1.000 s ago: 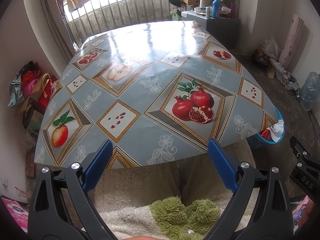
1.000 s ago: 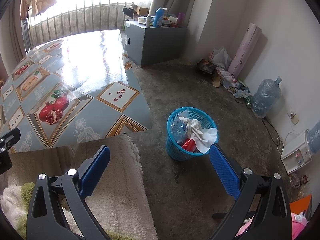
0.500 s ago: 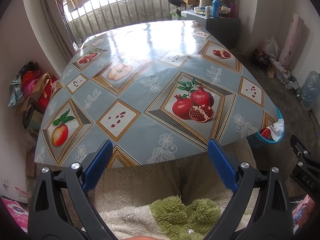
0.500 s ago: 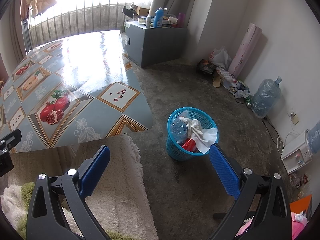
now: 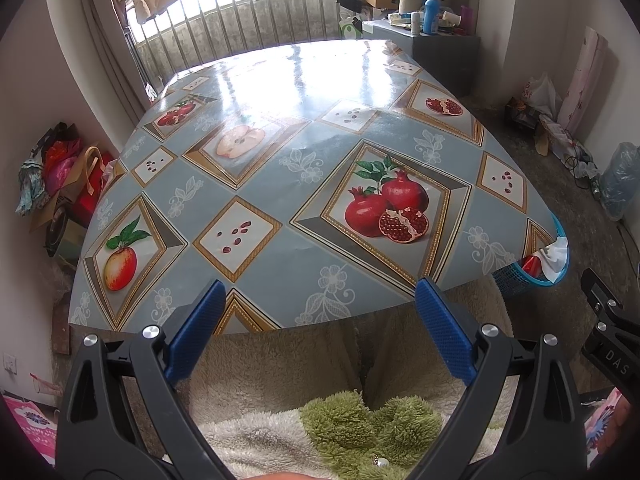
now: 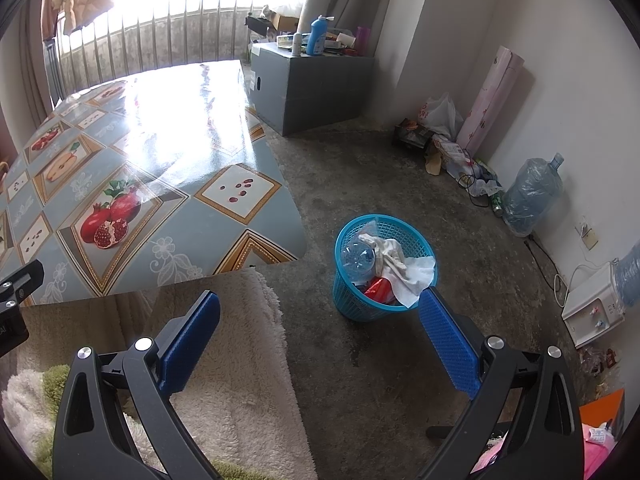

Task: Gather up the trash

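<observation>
A blue mesh trash basket (image 6: 352, 300) stands on the concrete floor right of the table. It holds a clear plastic bottle (image 6: 358, 258), white tissue (image 6: 404, 270) and a red item (image 6: 378, 290). The basket also shows in the left wrist view (image 5: 516, 280), part hidden by the table corner. My right gripper (image 6: 320, 326) is open and empty, held above and short of the basket. My left gripper (image 5: 320, 314) is open and empty over the near edge of the table (image 5: 280, 152), which has a fruit-patterned cloth.
A grey cabinet (image 6: 320, 88) with bottles stands behind the table. Bags and a pink roll (image 6: 492, 100) lie along the right wall, with a water jug (image 6: 532, 192) and a white appliance (image 6: 592, 308). Bags are piled left of the table (image 5: 60, 176). Fluffy fabric (image 5: 280, 364) covers the person's lap below.
</observation>
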